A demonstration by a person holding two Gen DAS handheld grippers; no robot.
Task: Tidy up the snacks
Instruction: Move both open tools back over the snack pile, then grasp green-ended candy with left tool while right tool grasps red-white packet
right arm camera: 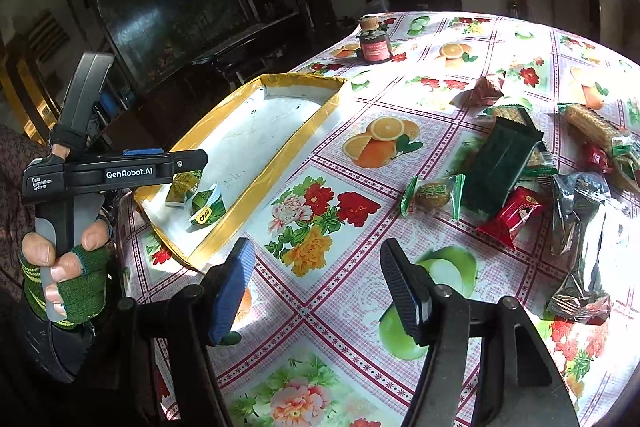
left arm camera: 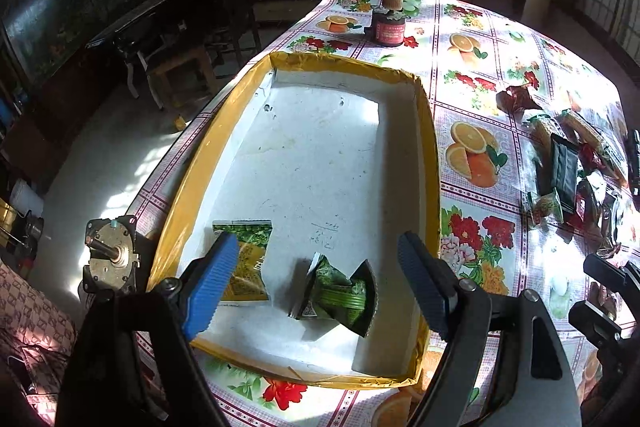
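A shallow white tray with a yellow taped rim (left arm camera: 428, 131) lies on the flowered tablecloth; it also shows in the right wrist view (right arm camera: 312, 123). Two green snack packets lie in its near end: a flat one (left arm camera: 252, 251) and a crumpled one (left arm camera: 340, 291). My left gripper (left arm camera: 316, 287) is open and empty, just above them. My right gripper (right arm camera: 318, 291) is open and empty over bare tablecloth. A pile of loose snacks (right arm camera: 520, 171) lies to its right: a dark green packet (right arm camera: 500, 163), a red packet (right arm camera: 512, 215), a small round cake (right arm camera: 434, 193), a silver bag (right arm camera: 580, 239).
A dark jar with a red label (left arm camera: 388, 27) stands at the table's far end. A small motor (left arm camera: 112, 255) sits at the table's left edge beside the tray. Chairs and dark furniture stand beyond the left edge.
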